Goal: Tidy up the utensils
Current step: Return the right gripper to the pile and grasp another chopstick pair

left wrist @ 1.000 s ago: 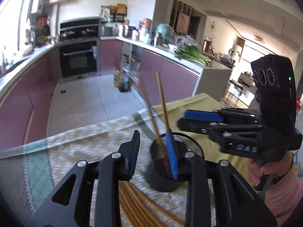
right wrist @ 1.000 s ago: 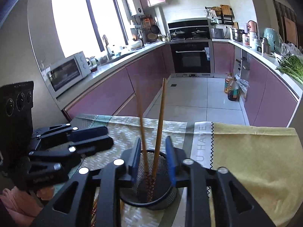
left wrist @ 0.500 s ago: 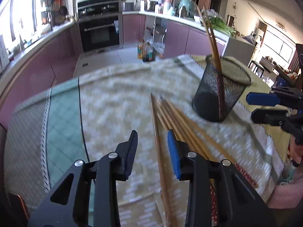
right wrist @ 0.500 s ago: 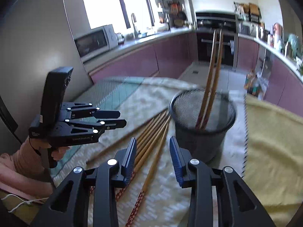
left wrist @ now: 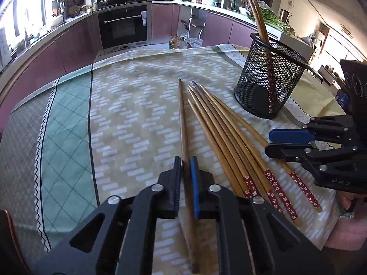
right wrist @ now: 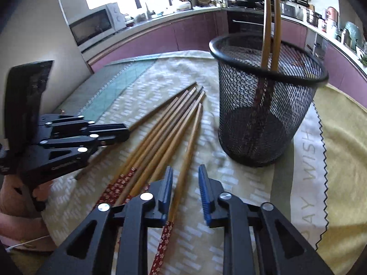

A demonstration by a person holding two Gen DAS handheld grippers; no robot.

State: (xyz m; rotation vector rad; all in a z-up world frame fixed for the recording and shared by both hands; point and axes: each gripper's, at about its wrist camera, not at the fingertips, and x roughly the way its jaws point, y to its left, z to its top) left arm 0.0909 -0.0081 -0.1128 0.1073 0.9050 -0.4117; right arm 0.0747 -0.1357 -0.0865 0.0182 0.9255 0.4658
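Clamps the left tool (left wrist: 185, 167) on a lone wooden chopstick (left wrist: 182, 119), having just drawn the jaws together onto its shaft. Takes it toward the thick end as it lies flat on the patterned tablecloth (left wrist: 128, 105) of the worktop, a little apart from the loose chopsticks (left wrist: 220, 126) fanned beside it. Probably picks this outlier because nothing crowds the pads there.

Straddles the rightmost chopstick (right wrist: 190, 142) of the fan with the right tool (right wrist: 184, 183), jaws just narrowed but not yet pressing. Touches or nearly touches it with one pad and leaves a clear gap at the other, so counts as released for now. Points both tools down at the cloth, likely so as to pinch thin sticks off a flat surface.

Leaves the black mesh holder (left wrist: 270, 78) upright just beyond the fan's tips, with two chopsticks (right wrist: 270, 23) already standing in it and leaning on the rim. Looks barely begun as a sorting job, with most sticks still on the cloth. Calls next for closing the right jaws, then a lift and an upending over the holder.
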